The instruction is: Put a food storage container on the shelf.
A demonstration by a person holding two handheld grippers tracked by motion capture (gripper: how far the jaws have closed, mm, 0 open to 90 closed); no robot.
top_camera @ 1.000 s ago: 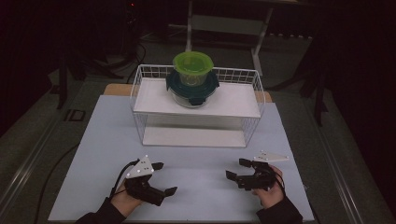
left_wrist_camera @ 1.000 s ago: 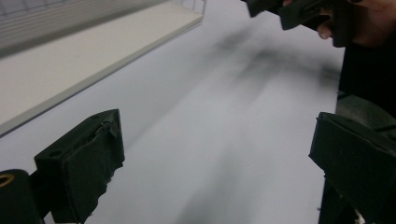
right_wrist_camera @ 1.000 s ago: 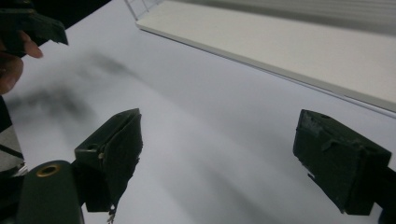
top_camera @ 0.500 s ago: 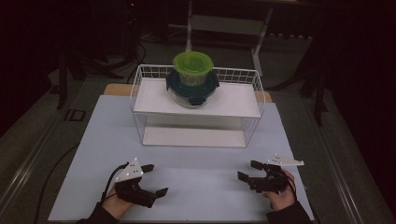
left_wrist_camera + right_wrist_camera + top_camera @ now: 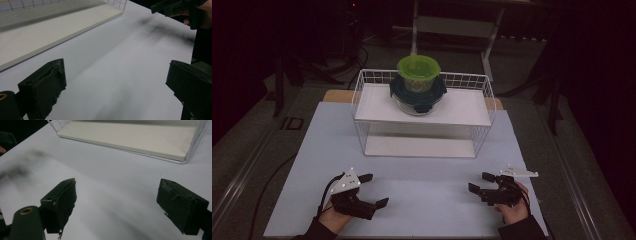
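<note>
containers stacked on the top shelf of the wire rack, at the far middle of the table: green tub nested on a dark-lidded clear bowl. stacked probably to save shelf room, and set mid-shelf so either side can reach. lower shelf bare.

left gripper low at the near left, jaws spread wide, nothing between them; seen along its own jaws, just pale tabletop in the gap, with the edge of the rack's lower board far off at upper left. right gripper at the near right, likewise spread and empty; from its own camera, bare table between the jaws and the lower board ahead. both well apart from the rack and from each other, pointing inward and slightly forward. hands close to the near edge, looks like a rest or ready pose: jaws already wide, likely so a lid rim or tub wall can be taken without a pause.

judging by the layout, stack untouched and work not yet begun on it. next reach likely needs a lift up and over the rack's wire rim, then a grip on the green tub first, since it sits on top. risk: knocking the tub off the bowl's lid if approached from the side; wire rim could snag a jaw. dim light, so tub contents and lid latches too dark to tell.
</note>
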